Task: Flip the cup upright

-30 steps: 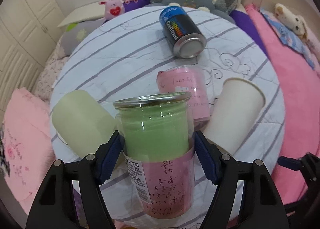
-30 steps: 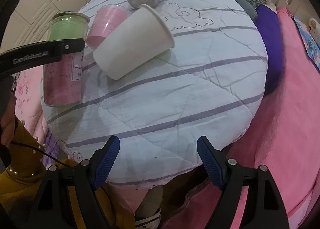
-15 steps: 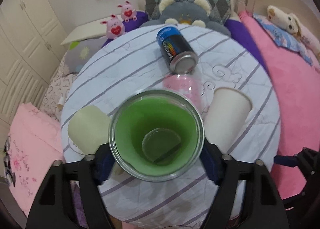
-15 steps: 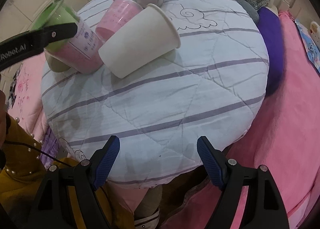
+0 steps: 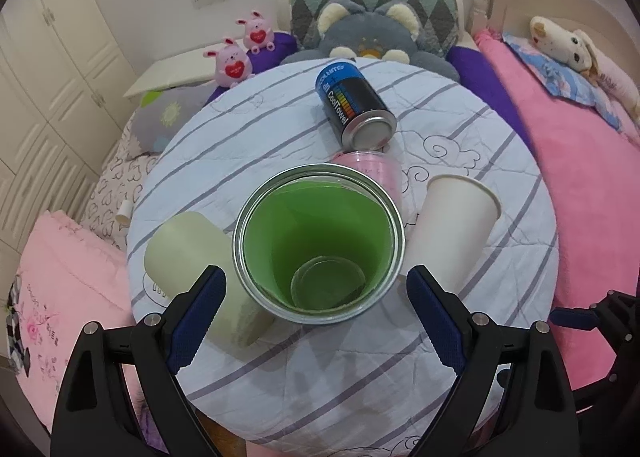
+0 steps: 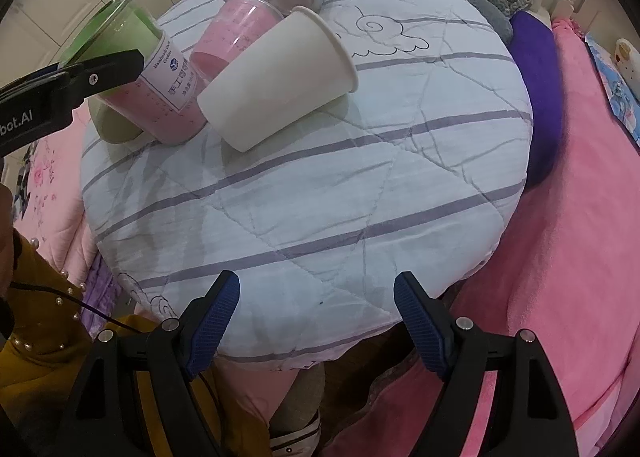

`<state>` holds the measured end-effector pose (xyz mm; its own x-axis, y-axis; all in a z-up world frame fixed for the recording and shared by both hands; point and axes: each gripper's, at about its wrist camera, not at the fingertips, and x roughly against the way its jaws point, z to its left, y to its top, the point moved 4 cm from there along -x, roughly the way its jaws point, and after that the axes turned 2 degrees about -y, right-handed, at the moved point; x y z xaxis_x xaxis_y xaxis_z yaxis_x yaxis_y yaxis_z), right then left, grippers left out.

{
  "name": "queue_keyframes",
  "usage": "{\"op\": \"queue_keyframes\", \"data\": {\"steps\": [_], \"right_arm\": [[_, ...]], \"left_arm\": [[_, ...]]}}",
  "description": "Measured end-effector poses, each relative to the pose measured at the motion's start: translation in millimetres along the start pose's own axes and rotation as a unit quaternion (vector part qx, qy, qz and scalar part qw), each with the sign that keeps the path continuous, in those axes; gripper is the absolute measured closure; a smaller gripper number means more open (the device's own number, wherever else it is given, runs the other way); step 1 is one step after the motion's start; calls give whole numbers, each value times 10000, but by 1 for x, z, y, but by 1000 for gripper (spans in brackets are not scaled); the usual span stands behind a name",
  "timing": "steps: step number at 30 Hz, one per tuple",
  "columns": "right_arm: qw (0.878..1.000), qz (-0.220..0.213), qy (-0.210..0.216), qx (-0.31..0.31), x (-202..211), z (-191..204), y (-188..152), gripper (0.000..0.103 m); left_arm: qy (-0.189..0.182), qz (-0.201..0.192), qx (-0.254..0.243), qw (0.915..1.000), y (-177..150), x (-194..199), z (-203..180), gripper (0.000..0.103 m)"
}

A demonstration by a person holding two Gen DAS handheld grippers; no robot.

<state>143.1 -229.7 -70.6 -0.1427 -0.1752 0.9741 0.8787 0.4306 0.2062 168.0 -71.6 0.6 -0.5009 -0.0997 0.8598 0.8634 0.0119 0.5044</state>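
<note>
On the round striped cushion (image 5: 460, 161) a clutter rings the clear cup (image 5: 318, 241) with the green and pink liner. In the left wrist view a cream cup (image 5: 196, 257) lies on its side at 9 o'clock of the clear cup, just beside it; a white paper cup (image 5: 452, 233) lies at 3 o'clock, mouth toward the far right; a pink-lined plastic cup (image 5: 376, 165) peeks out at 12 o'clock, and past it a dark can (image 5: 352, 101) lies with its metal end toward the camera. Plush toys line the far rim.

The clear cup stands base down on the cushion, mouth up and open toward the left camera, its long axis leaning toward 10 o'clock in the right wrist view (image 6: 136, 69).

The left gripper (image 5: 316, 289) is spread wide, its blue pads on either side of the cup, apart from the glass. The right gripper (image 6: 316, 305) hangs agape at the near cushion edge, holding nothing
</note>
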Motion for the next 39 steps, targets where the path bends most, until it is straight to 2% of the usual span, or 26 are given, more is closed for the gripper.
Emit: {"op": "queue_keyframes", "data": {"steps": [10,15,19,22,27,30,32,39], "right_arm": [[9998,-173,-126,-62,14,19,-8,22],[9983,-488,-293,-83,19,41,-16,22],[9974,-637,-316,-109,17,55,-23,22],[9947,-911,-423,-226,19,59,-27,22],[9838,-1586,-724,-420,25,73,-33,22],[9764,-1885,-892,-568,27,79,-36,22],[9672,-2196,-1097,-649,34,84,-36,22],[9379,-3000,-1543,-814,48,98,-40,22]], "left_arm": [[-63,-174,-153,9997,-13,17,7,10],[-14,-296,-368,9989,-27,22,15,10],[-181,-354,-415,9983,-37,21,24,10],[-241,-486,-470,9974,-43,21,30,10],[-219,-580,-506,9968,-57,14,41,10],[-408,-625,-442,9962,-65,9,47,10],[-458,-704,-388,9957,-68,8,51,10],[-558,-1397,-191,9884,-77,21,71,10]]}}
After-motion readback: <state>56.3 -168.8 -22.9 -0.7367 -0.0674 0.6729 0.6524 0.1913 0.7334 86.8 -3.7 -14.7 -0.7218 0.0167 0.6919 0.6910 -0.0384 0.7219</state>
